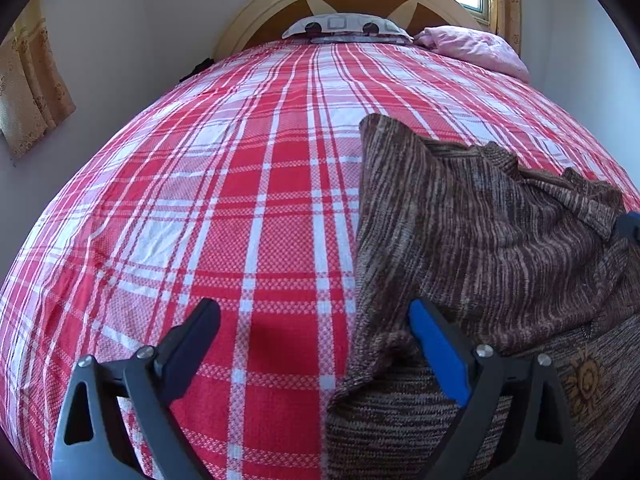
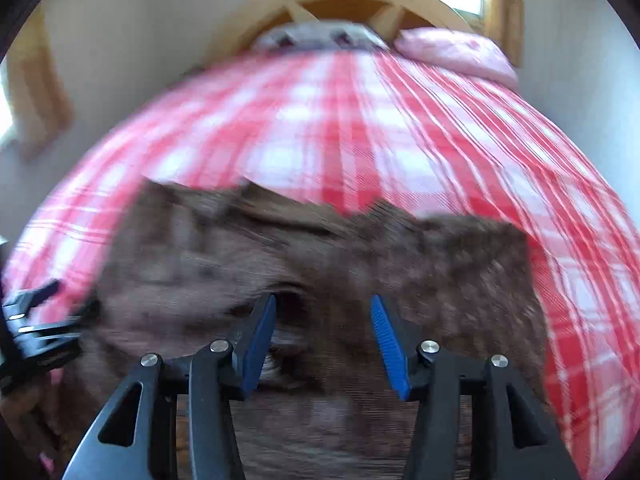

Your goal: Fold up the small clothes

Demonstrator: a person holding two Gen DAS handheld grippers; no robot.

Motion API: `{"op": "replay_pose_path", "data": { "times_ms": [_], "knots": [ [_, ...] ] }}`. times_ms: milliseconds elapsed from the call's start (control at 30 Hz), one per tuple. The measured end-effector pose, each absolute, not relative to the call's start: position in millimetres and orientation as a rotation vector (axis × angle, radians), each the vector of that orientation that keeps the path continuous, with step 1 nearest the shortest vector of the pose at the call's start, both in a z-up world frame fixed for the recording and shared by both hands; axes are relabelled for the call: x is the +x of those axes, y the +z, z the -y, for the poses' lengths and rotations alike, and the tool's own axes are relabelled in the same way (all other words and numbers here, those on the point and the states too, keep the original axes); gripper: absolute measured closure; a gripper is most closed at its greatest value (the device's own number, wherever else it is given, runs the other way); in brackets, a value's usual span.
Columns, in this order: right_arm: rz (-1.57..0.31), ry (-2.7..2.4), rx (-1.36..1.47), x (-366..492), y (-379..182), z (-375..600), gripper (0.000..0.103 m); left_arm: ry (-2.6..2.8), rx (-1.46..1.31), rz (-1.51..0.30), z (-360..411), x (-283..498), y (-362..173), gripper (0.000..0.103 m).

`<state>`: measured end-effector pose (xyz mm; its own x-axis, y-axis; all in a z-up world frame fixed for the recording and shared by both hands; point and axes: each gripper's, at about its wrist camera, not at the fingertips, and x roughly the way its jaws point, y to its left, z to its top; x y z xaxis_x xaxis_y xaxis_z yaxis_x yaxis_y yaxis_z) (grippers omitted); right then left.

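The bed under its red-and-white plaid sheet carries the brown striped knit garment, partly folded, on its near right part. The right tongs hover directly over it, half spread, holding nothing. The left tongs straddle its left edge, spread wide, empty. Pillows lie well apart.

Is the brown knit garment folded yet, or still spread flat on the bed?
Partly folded: one flap of the brown knit garment lies doubled over the lower layer, upper edge rumpled.
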<state>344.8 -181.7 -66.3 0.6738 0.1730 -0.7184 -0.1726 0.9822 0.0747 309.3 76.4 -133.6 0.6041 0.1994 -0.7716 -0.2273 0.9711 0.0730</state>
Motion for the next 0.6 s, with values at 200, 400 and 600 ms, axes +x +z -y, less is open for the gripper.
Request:
{"op": "replay_pose_path", "data": {
  "times_ms": [200,400,600],
  "knots": [
    [-0.911,0.462,-0.026,364.3,-85.4,124.5,0.052,0.249,-0.03,-0.89,-76.2,309.6,-133.6,0.004],
    [-0.965,0.057,0.19,398.0,-101.2,215.8,0.052,0.253,-0.041,-0.906,-77.8,306.4,-134.4,0.001],
    [-0.835,0.176,0.083,350.7,-61.7,204.2,0.052,0.245,-0.07,-0.9,-80.2,301.7,-134.4,0.001]
  ]
}}
